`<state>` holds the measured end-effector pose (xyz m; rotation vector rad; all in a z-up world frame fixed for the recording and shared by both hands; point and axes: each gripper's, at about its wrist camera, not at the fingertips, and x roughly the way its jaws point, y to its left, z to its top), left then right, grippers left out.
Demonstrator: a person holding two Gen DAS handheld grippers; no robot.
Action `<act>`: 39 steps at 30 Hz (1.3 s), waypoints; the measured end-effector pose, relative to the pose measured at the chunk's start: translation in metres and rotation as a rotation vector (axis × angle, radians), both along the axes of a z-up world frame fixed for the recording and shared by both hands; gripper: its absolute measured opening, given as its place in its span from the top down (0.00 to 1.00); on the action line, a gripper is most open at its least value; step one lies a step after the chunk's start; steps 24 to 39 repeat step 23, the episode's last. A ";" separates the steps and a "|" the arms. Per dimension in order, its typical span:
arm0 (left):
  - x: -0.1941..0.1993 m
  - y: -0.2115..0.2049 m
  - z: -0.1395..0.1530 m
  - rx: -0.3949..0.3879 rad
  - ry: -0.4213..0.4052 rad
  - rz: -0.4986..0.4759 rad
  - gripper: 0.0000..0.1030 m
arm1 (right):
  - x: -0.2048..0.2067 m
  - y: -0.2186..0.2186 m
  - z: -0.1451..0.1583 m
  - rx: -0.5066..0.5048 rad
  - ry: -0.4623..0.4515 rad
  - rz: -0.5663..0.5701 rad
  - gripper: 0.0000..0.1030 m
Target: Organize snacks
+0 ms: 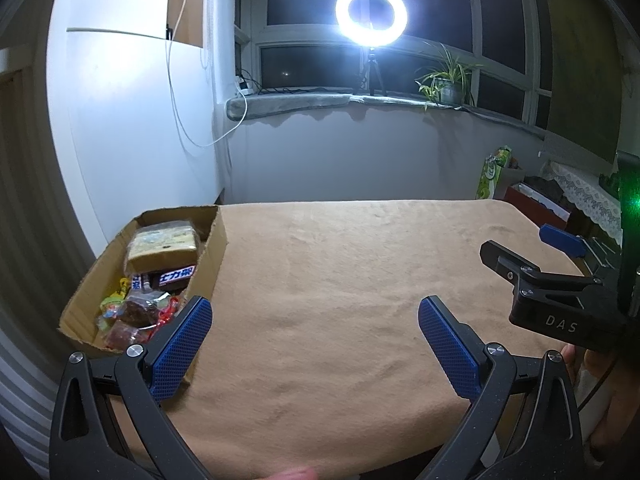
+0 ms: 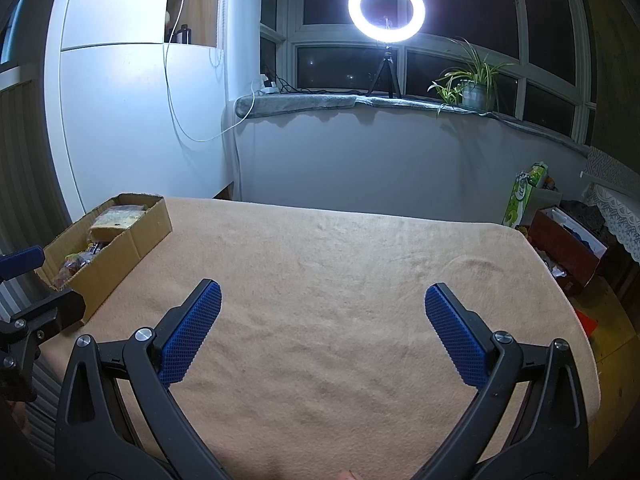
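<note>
While both jaws gape empty | cardboard box (image 1: 218, 240) holds snacks (image 1: 160, 276)

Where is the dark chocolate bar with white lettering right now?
In the left wrist view, the dark chocolate bar with white lettering lies inside the open cardboard box at the table's left edge, just in front of the yellow sponge-like packet.

A home room: potted plant (image 2: 474, 90) on windowsill (image 2: 304, 101), blanket-covered table (image 2: 340, 280).
</note>
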<state>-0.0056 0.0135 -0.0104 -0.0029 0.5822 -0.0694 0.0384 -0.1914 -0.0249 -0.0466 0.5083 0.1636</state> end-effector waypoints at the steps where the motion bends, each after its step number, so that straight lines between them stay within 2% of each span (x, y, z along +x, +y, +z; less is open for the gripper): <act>1: 0.000 0.000 -0.001 -0.005 0.003 0.000 0.00 | 0.000 0.000 -0.001 0.000 0.000 0.001 0.00; 10: 0.001 0.001 -0.004 -0.026 0.017 -0.004 0.00 | 0.000 -0.002 -0.004 -0.004 0.010 0.011 0.00; 19: -0.002 -0.003 -0.007 0.009 0.022 0.013 0.00 | 0.001 -0.004 -0.005 -0.002 0.014 0.011 0.00; 39: -0.004 -0.004 -0.006 0.007 0.014 0.015 0.00 | 0.001 -0.004 -0.004 -0.003 0.014 0.011 0.00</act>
